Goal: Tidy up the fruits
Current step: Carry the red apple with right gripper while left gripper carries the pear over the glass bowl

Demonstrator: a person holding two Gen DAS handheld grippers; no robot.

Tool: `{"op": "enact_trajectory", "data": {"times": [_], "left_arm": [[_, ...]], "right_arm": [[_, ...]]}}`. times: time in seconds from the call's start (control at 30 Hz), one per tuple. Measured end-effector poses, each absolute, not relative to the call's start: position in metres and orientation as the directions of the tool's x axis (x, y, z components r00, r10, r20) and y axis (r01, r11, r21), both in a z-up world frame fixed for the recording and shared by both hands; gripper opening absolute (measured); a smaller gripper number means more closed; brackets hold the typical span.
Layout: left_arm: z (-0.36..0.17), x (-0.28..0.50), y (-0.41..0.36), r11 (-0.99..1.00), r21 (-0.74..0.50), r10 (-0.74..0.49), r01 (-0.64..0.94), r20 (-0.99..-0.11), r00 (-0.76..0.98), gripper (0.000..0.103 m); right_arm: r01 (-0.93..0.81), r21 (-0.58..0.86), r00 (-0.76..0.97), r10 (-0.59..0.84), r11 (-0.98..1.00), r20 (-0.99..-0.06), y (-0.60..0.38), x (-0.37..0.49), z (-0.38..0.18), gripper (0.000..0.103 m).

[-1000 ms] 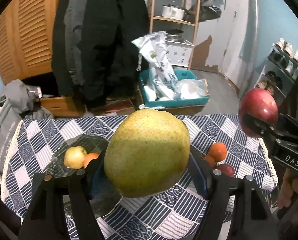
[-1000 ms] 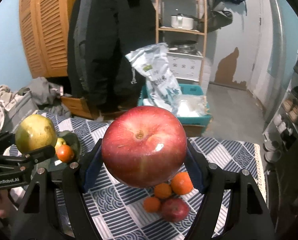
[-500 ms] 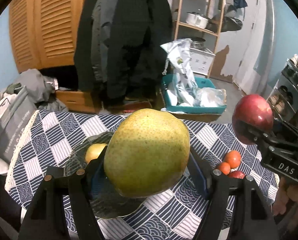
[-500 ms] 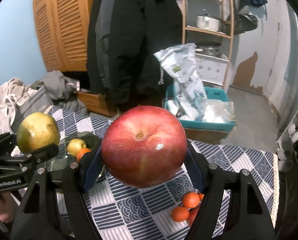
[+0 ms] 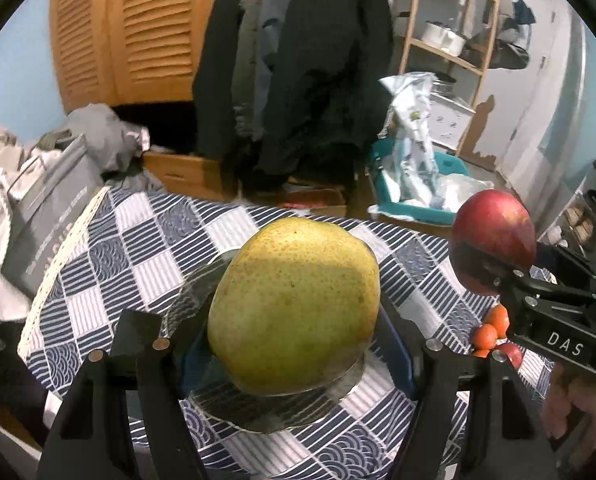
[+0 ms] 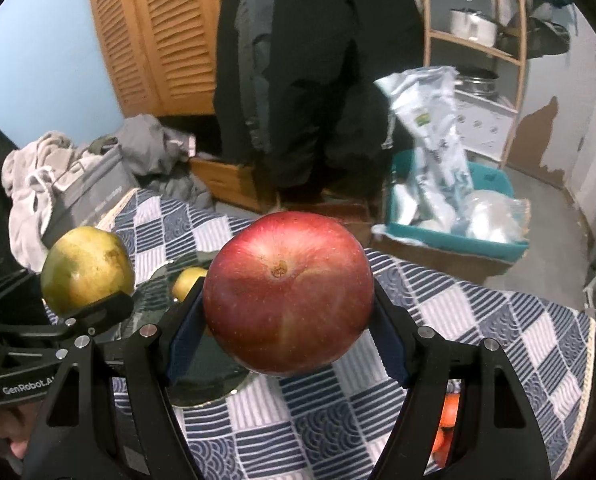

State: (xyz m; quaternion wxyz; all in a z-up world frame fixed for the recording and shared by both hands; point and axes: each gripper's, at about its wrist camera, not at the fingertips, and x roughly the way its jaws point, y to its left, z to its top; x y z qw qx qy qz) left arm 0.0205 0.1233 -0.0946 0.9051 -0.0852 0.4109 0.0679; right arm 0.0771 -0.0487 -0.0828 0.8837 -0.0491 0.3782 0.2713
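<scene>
Left tool (image 5: pixel 294 364): clamped on pear (image 5: pixel 294 304), above plate (image 5: pixel 266 416).
Right tool (image 6: pixel 288 344): clamped on apple (image 6: pixel 288 296).
Left: oranges (image 5: pixel 491 326) on table (image 5: pixel 138 240).

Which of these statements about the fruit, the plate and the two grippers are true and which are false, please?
1. The left gripper is clamped on a green pear. True.
2. The right gripper is empty. False: it is shut on a red apple.
3. A small yellow fruit lies on the dark plate. True.
4. The small oranges sit on the plate. False: they lie on the checked tablecloth, off to the side.
5. The tablecloth is plain red. False: blue and white checks.
</scene>
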Motion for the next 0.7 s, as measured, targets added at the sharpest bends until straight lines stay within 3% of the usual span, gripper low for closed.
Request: {"op": "enact_trajectory", "data": {"times": [0.7], "left_arm": [[-0.180, 0.023, 0.190, 0.936, -0.093, 0.082, -0.339, -0.879, 0.469, 0.075]], "right_arm": [[-0.599, 0.172, 0.350, 0.449, 0.782, -0.822, 0.029, 0.085, -0.170, 0.075]]}}
